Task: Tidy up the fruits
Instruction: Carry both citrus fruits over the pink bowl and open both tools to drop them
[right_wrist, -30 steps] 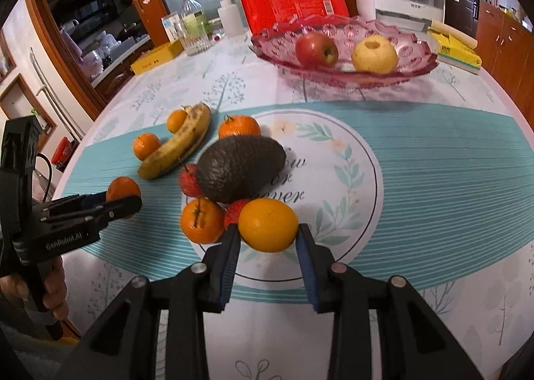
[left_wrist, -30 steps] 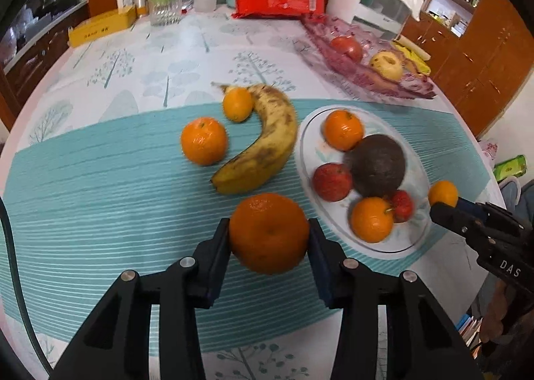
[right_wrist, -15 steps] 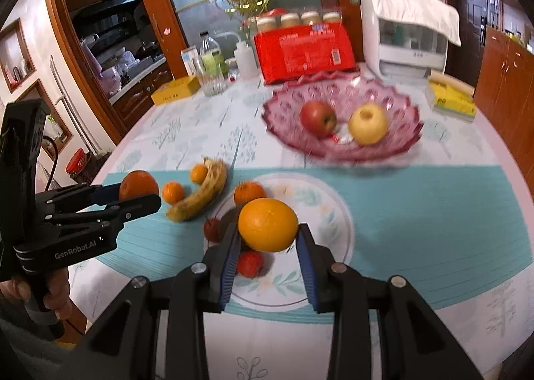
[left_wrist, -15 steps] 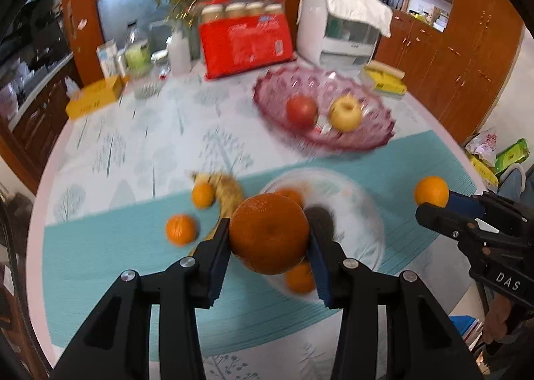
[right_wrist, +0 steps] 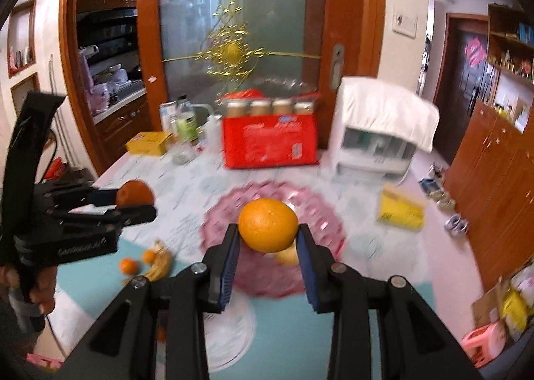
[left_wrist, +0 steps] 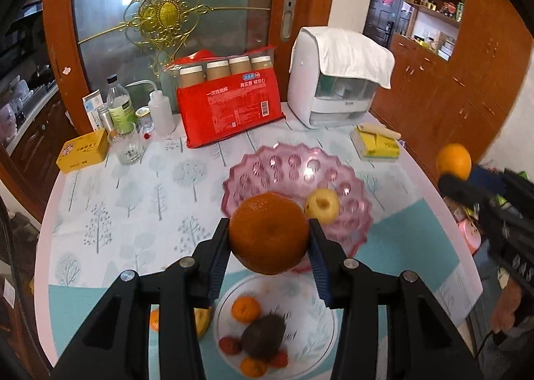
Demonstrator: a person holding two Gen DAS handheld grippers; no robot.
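Note:
My left gripper [left_wrist: 269, 239] is shut on a dark orange [left_wrist: 269, 233], held high above the table in front of the pink glass bowl [left_wrist: 277, 166]. A yellow apple [left_wrist: 322, 205] lies in that bowl. My right gripper [right_wrist: 268, 239] is shut on a lighter orange [right_wrist: 268, 224], also lifted over the pink bowl [right_wrist: 320, 213]. Each gripper shows in the other view: the right one [left_wrist: 454, 176] at the right edge, the left one [right_wrist: 133, 199] at the left. Below, the white plate [left_wrist: 300, 290] holds small oranges, an avocado [left_wrist: 263, 335] and red fruits.
A banana [right_wrist: 160, 266] and two small oranges lie left of the plate on the teal runner. At the table's back stand a red package [left_wrist: 230, 109], a white appliance [left_wrist: 337, 86], bottles, a glass and a yellow box [left_wrist: 83, 151]. Yellow packets [left_wrist: 378, 146] lie near the right edge.
Both grippers have risen well above the table with their oranges still clamped. The views now tilt up toward the pink bowl and the room, and the plate has slid low in the frame.

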